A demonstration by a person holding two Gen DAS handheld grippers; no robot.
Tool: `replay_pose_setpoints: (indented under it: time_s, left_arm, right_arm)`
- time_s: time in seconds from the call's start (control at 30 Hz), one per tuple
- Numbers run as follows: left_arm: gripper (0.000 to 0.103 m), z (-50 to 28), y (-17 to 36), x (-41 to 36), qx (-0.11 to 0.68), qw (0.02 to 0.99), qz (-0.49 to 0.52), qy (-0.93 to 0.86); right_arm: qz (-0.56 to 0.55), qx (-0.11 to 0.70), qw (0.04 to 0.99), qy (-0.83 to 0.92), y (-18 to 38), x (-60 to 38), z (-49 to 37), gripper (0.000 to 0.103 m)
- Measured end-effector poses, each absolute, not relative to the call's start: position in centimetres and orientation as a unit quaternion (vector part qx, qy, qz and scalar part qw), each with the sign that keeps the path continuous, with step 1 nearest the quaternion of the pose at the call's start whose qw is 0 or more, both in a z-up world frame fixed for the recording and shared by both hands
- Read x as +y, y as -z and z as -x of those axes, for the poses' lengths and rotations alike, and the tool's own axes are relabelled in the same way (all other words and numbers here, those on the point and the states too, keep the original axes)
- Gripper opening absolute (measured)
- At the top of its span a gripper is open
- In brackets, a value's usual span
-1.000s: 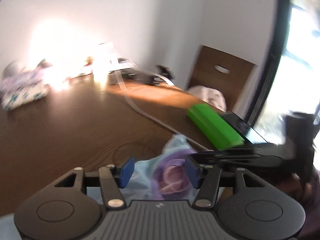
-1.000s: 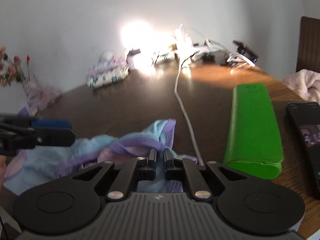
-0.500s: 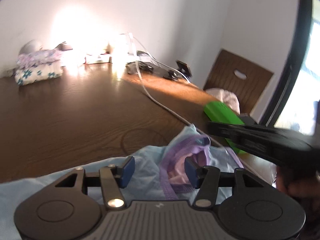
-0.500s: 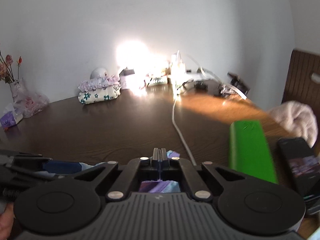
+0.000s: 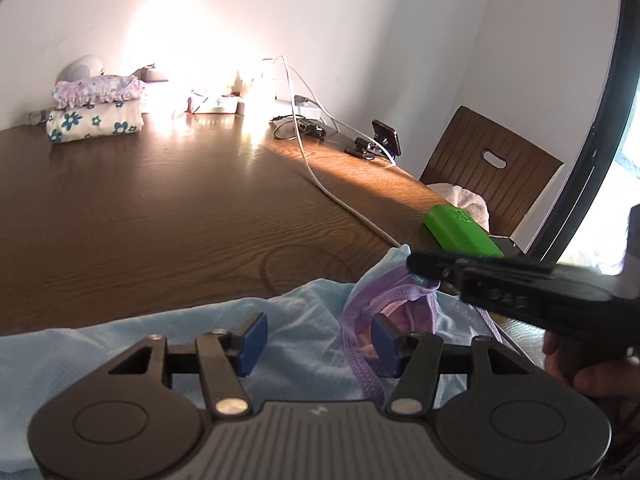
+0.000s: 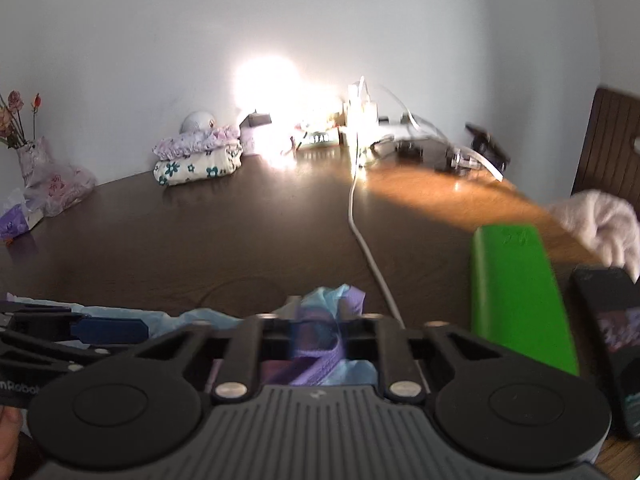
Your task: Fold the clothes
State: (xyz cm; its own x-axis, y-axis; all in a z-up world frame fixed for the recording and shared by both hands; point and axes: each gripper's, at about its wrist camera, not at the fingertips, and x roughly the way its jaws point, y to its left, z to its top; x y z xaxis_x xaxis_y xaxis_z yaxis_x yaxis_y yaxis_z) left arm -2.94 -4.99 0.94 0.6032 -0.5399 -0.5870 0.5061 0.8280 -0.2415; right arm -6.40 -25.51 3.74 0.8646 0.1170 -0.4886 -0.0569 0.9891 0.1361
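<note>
A light blue garment [image 5: 168, 344] with purple trim [image 5: 384, 296] lies spread at the near edge of the brown table [image 5: 160, 216]. My left gripper [image 5: 318, 340] hovers just above it, jaws opening; the cloth lies under and between the blue pads, which do not press on it. From the right, my right gripper [image 5: 420, 270] is shut on the garment's trimmed edge and holds it a little raised. In the right wrist view the bunched cloth [image 6: 332, 304] stands up at my right gripper [image 6: 320, 322] and hides its tips. One blue pad [image 6: 108, 330] of the left gripper shows at the left.
A green case [image 6: 516, 300] and a dark phone [image 6: 612, 320] lie to the right of the garment. A white cable [image 5: 320, 184] runs across the table. Folded clothes [image 5: 96, 112] are stacked at the back, and a chair [image 5: 492, 176] with a pink towel [image 6: 600, 220] stands right.
The right gripper shut on the garment's trimmed edge and drew it up and sideways. More blue cloth now lies spread under the left gripper, whose pads stand slightly wider.
</note>
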Motion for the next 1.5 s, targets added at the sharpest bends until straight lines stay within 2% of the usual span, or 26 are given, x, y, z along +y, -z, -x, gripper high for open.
replay_pose_setpoints:
  time_s: [0.27, 0.43, 0.6, 0.7, 0.77, 0.87, 1.0, 1.17, 1.23, 1.4, 1.43, 1.47, 1.5]
  left_arm:
    - [0.066, 2.9, -0.4, -5.5, 0.344, 0.895, 0.008, 0.285]
    - [0.067, 3.0, -0.5, -5.8, 0.341, 0.896, -0.005, 0.285]
    - [0.067, 4.1, -2.3, -5.0, 0.310, 0.897, 0.021, 0.315]
    - [0.075, 4.9, -3.5, -5.7, 0.275, 0.898, 0.028, 0.341]
    - [0.073, 4.6, -3.1, -7.2, 0.286, 0.900, 0.001, 0.328]
    - [0.064, 4.1, -2.0, -8.4, 0.296, 0.904, -0.021, 0.307]
    - [0.063, 3.9, -1.1, -8.5, 0.309, 0.903, -0.023, 0.299]
    - [0.063, 3.9, -0.4, -8.1, 0.320, 0.901, -0.030, 0.290]
    - [0.063, 4.0, -0.4, -8.2, 0.318, 0.902, -0.037, 0.290]
    - [0.064, 4.3, -0.3, -8.4, 0.315, 0.903, -0.043, 0.290]
    - [0.064, 4.3, -0.3, -8.4, 0.315, 0.903, -0.042, 0.290]
    - [0.064, 4.4, -0.3, -8.4, 0.315, 0.902, -0.042, 0.291]
    - [0.064, 4.4, -0.4, -8.4, 0.315, 0.902, -0.042, 0.292]
  right_arm:
    - [-0.070, 0.243, 0.967, -0.020, -4.9, -25.6, 9.8, 0.003]
    - [-0.082, 0.301, 0.950, 0.007, -1.5, -25.5, 9.9, 0.004]
    - [-0.083, 0.289, 0.954, 0.007, -1.3, -25.3, 10.4, 0.008]
    - [-0.095, 0.265, 0.959, 0.017, -2.0, -25.8, 11.2, 0.021]
    - [-0.093, 0.250, 0.963, 0.031, -2.6, -26.1, 11.8, 0.034]
    - [-0.109, 0.252, 0.961, 0.024, -2.6, -27.0, 12.2, 0.037]
    - [-0.133, 0.261, 0.956, 0.020, -2.1, -28.0, 12.8, 0.043]
    - [-0.146, 0.273, 0.951, 0.013, -1.6, -27.7, 12.5, 0.059]
    - [-0.157, 0.272, 0.949, 0.009, -1.8, -27.4, 12.0, 0.062]
    - [-0.149, 0.254, 0.956, 0.006, -2.4, -26.3, 11.1, 0.061]
    - [-0.143, 0.255, 0.956, 0.006, -2.2, -26.1, 10.9, 0.057]
    - [-0.143, 0.263, 0.954, 0.007, -1.9, -26.1, 10.5, 0.045]
    - [-0.141, 0.269, 0.953, 0.008, -1.5, -26.0, 10.2, 0.041]
